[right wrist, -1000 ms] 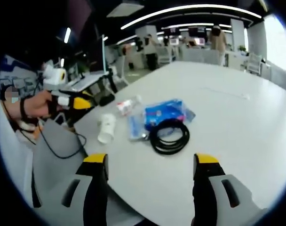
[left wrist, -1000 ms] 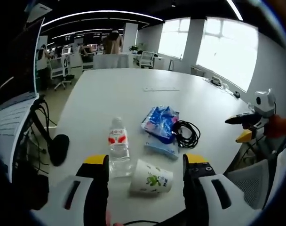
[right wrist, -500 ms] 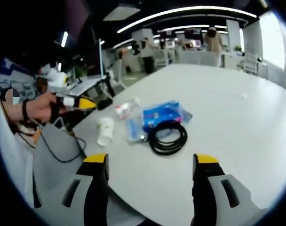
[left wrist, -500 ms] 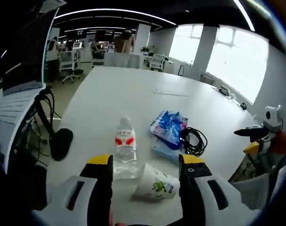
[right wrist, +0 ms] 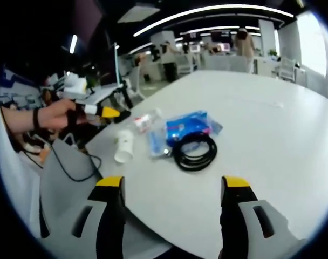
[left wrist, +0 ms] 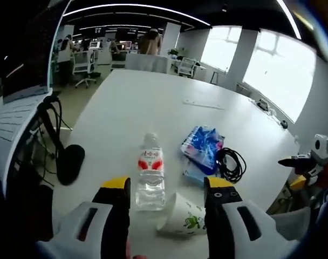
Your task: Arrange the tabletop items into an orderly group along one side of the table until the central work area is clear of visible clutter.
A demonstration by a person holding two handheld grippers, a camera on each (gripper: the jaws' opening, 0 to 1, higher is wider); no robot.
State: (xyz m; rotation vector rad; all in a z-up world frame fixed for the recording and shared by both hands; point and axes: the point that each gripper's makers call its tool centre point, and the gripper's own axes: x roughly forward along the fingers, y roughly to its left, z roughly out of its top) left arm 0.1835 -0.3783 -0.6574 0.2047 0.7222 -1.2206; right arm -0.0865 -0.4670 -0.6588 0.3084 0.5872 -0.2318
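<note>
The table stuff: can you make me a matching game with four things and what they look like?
Things:
1. water bottle
2. paper cup
3. cable
4. blue packet

Looks:
A. black, coiled in a ring
B. white with green print, lying on its side
C. clear with a red label
D. crinkly, blue and white, beside the black coil

Pairs: 1-C, 2-B, 3-A, 4-D
</note>
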